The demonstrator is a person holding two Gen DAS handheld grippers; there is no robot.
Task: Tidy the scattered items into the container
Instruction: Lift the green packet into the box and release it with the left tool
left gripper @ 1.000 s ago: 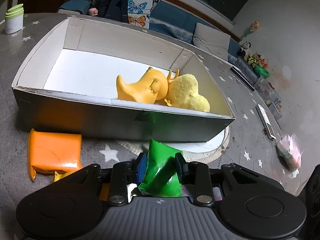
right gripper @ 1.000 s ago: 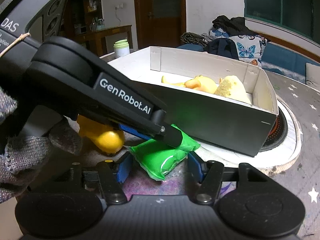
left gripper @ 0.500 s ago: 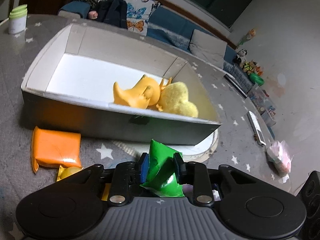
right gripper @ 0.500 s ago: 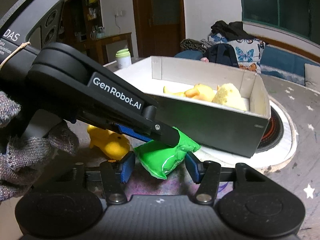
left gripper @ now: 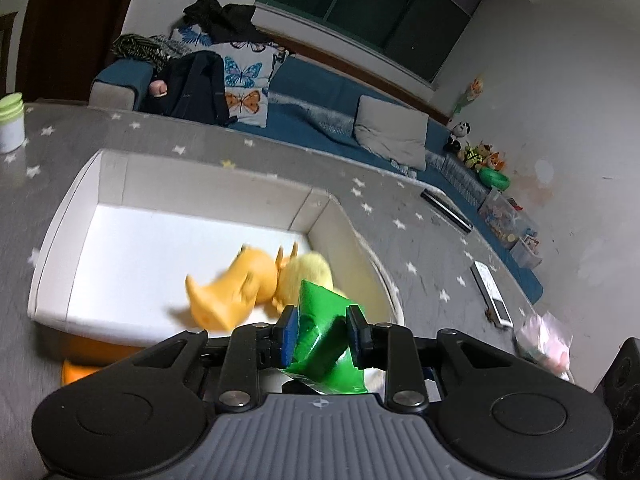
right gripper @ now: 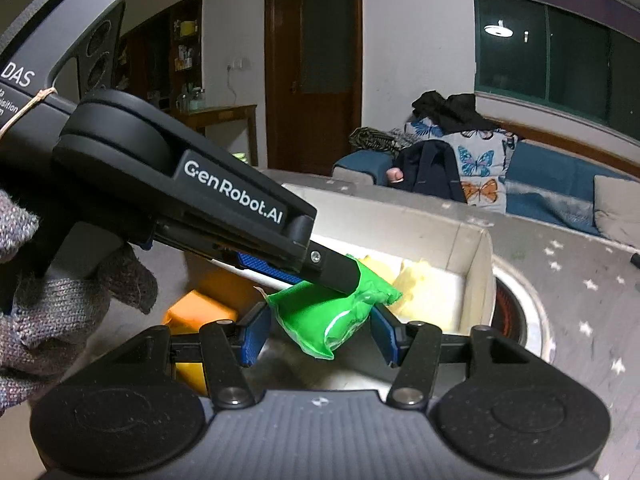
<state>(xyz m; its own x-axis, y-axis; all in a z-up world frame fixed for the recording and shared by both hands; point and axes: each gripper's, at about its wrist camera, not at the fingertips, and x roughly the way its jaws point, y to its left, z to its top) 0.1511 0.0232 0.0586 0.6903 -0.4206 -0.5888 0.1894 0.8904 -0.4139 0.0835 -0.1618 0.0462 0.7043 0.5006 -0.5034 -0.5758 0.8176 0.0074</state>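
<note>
My left gripper is shut on a green packet and holds it raised above the near wall of the white cardboard box. Inside the box lie an orange duck toy and a fuzzy yellow toy. In the right wrist view the left gripper comes in from the left and holds the green packet. My right gripper is open, its blue pads either side of the packet without touching it. An orange packet lies on the table outside the box.
The table has a grey cloth with white stars. A white and green jar stands at the far left. A remote and a pink bag lie at the right. A round mat lies under the box's end.
My left gripper has lifted the green packet from the table up to above the box's near wall. My right gripper has risen along with it and stayed open.
</note>
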